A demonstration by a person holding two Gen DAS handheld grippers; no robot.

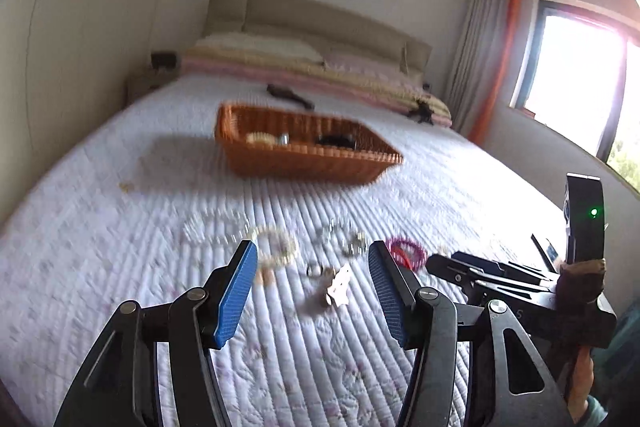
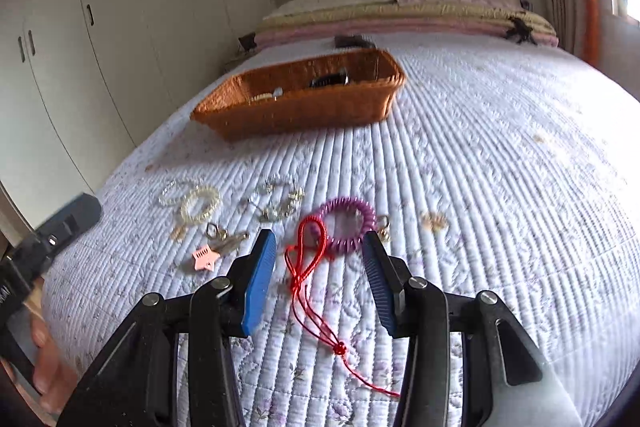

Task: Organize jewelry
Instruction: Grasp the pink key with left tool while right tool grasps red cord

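Quilted ribbed bedspread (image 2: 460, 155), woven wicker basket (image 2: 296, 107), coiled purple bracelet (image 2: 348, 223).

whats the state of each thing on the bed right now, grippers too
left hand-held gripper: open, empty
right hand-held gripper: open, empty, red cord between its fingers
wicker basket: upright, a few items inside
red cord: loose on quilt
purple coil bracelet: flat on quilt
pearl bracelets: on quilt, outside basket
pink star clip: on quilt

On the bed (image 2: 460, 131) we log: wicker basket (image 2: 296, 103), purple coil bracelet (image 2: 348, 223), red cord (image 2: 308, 267) between our wide-open right hand-held gripper (image 2: 318, 247).
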